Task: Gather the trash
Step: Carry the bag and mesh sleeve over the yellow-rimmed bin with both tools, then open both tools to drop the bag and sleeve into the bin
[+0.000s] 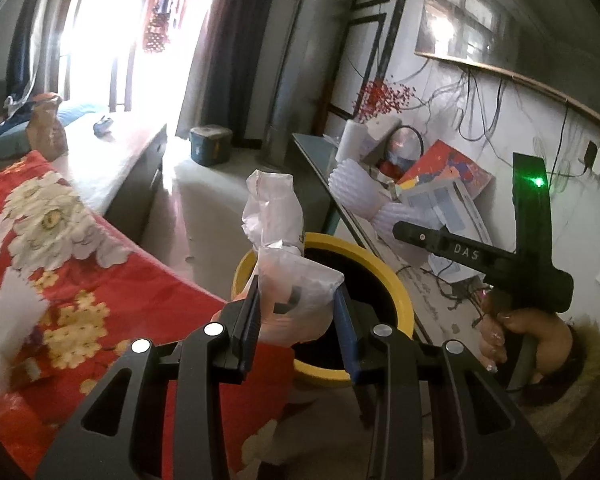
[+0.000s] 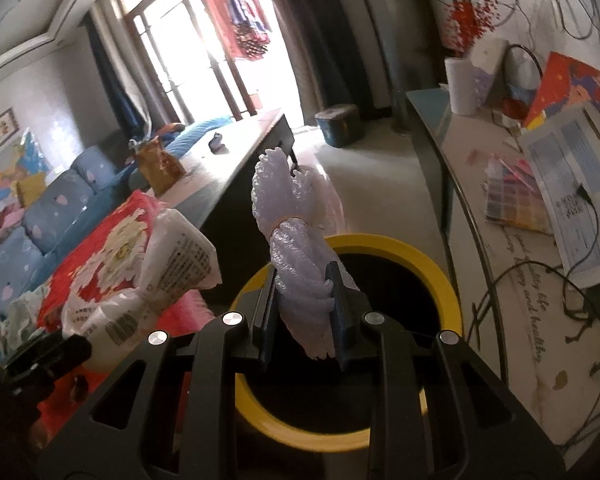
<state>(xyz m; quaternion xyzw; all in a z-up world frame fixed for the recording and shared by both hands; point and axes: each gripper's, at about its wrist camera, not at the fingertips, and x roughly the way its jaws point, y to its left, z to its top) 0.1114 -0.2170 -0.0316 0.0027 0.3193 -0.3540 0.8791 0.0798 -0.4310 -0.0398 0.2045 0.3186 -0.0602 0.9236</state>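
My left gripper (image 1: 297,312) is shut on a crumpled clear plastic bag (image 1: 288,268) and holds it over the near rim of a yellow-rimmed bin (image 1: 396,292) with a dark inside. My right gripper (image 2: 305,304) is shut on a white foam net sleeve (image 2: 296,248) bound with a rubber band, held above the same yellow bin (image 2: 440,276). The left gripper's plastic bag also shows in the right wrist view (image 2: 168,264) at lower left. The right gripper's body (image 1: 512,256) and the hand holding it show in the left wrist view at right.
A red floral blanket (image 1: 60,264) covers the surface left of the bin, with white scraps (image 1: 12,312) on it. A long cluttered side table (image 2: 540,200) with papers, cables and foam sleeves (image 1: 356,188) runs along the right wall. A dark low table (image 2: 236,152) and blue sofa (image 2: 40,216) stand behind.
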